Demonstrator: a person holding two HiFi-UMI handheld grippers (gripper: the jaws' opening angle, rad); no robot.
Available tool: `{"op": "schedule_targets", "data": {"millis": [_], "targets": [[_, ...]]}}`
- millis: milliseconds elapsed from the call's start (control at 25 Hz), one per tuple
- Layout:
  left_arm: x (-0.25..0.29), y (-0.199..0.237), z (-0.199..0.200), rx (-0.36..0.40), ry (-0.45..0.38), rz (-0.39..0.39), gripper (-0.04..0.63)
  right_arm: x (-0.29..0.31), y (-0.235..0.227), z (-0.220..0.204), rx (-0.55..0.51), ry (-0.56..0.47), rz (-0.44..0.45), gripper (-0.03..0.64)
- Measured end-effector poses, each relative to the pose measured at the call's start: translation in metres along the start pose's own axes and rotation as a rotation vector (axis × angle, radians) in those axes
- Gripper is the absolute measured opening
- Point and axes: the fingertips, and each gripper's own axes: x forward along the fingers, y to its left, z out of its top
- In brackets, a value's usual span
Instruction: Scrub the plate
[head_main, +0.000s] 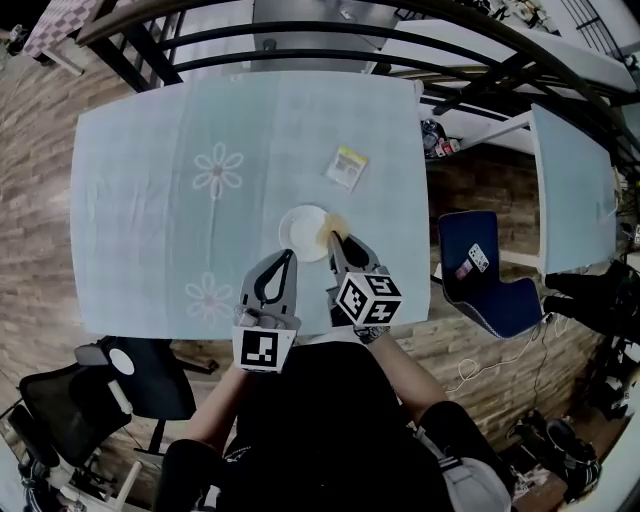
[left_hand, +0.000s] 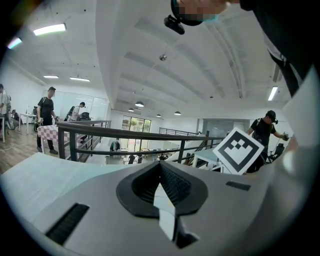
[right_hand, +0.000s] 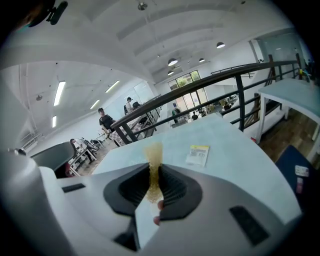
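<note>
My right gripper (head_main: 336, 242) clamps thin tan scrub pad (right_hand: 152, 162) at round white plate (head_main: 300, 230) edge; left gripper (head_main: 288, 256) closed empty beside plate. Scrubbing step, I judge; next needs pad pressed down.

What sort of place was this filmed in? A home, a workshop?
Most likely a big open-plan office or lab, perhaps on a mezzanine. A black metal railing runs past the pale blue clothed table, long strip lights line the high white ceiling, and people work among desks beyond.

Yellow sponge (right_hand: 153, 159) between closed jaws, packet (right_hand: 197, 155) beyond.
</note>
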Motion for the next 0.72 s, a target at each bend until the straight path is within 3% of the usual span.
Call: {"op": "schedule_targets", "data": {"millis": [720], "targets": [[0.025,0.013,-0.019,0.001,0.027,0.01,0.011,0.102,-0.015,-0.049,-0.012,0.197,0.007,0.052]]}}
